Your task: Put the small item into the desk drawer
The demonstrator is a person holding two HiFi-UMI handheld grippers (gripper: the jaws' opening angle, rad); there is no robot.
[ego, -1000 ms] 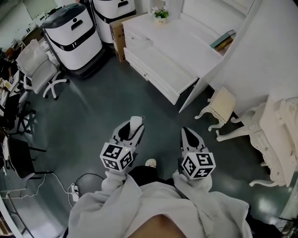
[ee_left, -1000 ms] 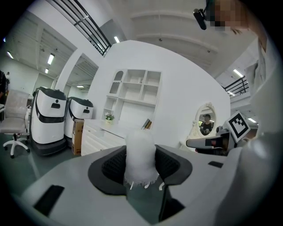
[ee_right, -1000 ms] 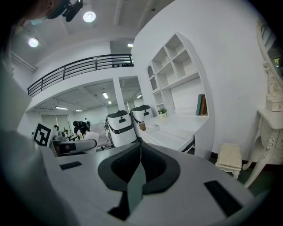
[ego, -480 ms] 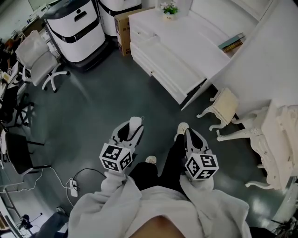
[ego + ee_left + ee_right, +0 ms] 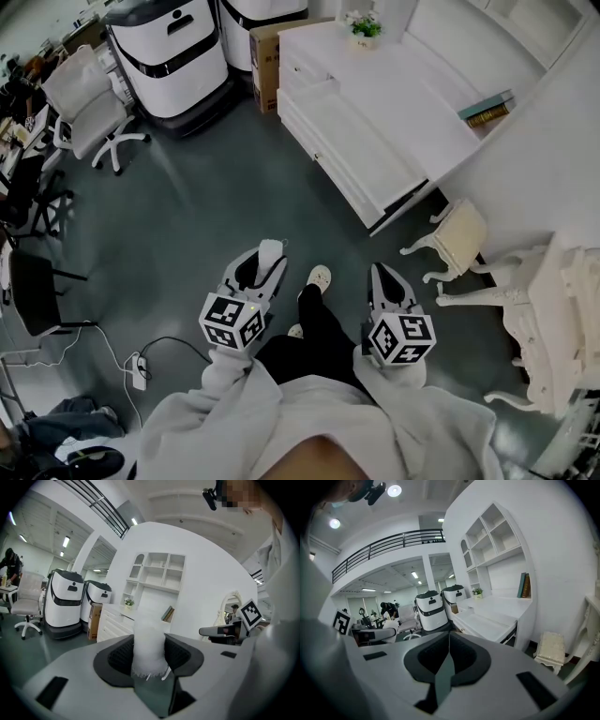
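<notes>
Both white sleeves (image 5: pixel 225 412) are stuck out in front, side by side over the floor (image 5: pixel 187 216), tipped a bit downward. The left tongs (image 5: pixel 270 253) are pinching the small white fuzzy item (image 5: pixel 149 641) upright between the pads. The right tongs (image 5: pixel 382 277) are pressed together, nothing in them. A white shoe (image 5: pixel 320 277) pokes out between them. The white tabletop (image 5: pixel 403 103) sits farther ahead, well apart from the item.

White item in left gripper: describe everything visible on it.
The small white item is a soft-looking, fuzzy column, cloth or foam by its look. Its end nearer the gripper's camera is frayed, with loose threads. It is clamped lengthwise in the dark jaws of the left gripper, sticking out past the tips. Nothing else touches it. It is held above the grey floor, away from the white desk.
</notes>
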